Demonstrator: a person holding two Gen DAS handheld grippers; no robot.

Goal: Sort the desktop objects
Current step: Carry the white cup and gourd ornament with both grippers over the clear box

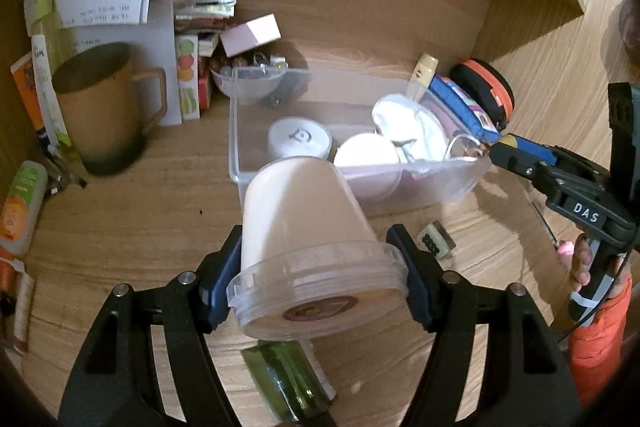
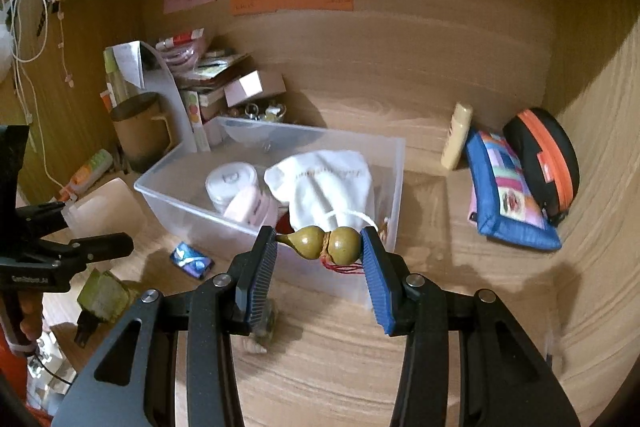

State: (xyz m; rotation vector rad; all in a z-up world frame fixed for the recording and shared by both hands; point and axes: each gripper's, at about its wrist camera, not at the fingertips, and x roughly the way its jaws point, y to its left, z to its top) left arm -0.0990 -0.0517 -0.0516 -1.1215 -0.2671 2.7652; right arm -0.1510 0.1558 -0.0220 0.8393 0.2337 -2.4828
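Note:
A clear plastic bin (image 1: 240, 131) (image 2: 168, 203) stands on the wooden desk and holds a white cloth bag (image 2: 324, 183), a white jar (image 2: 230, 181) and a pink item (image 2: 248, 209). My left gripper (image 1: 316, 263) is shut on a white plastic tub (image 1: 308, 239), tilted, just in front of the bin's near wall. My right gripper (image 2: 320, 247) is shut on a small olive gourd charm (image 2: 324, 242) with red thread, held at the bin's near right corner. The right gripper also shows in the left wrist view (image 1: 504, 151), and the left gripper in the right wrist view (image 2: 92, 227).
A tan mug (image 1: 104, 115), papers and boxes crowd the back left. A blue pouch (image 2: 508, 191), an orange-black case (image 2: 544, 163) and a cream tube (image 2: 456, 137) sit at the right. A green block (image 2: 104, 293), a blue packet (image 2: 191, 259) and a small keypad (image 1: 436, 241) lie in front.

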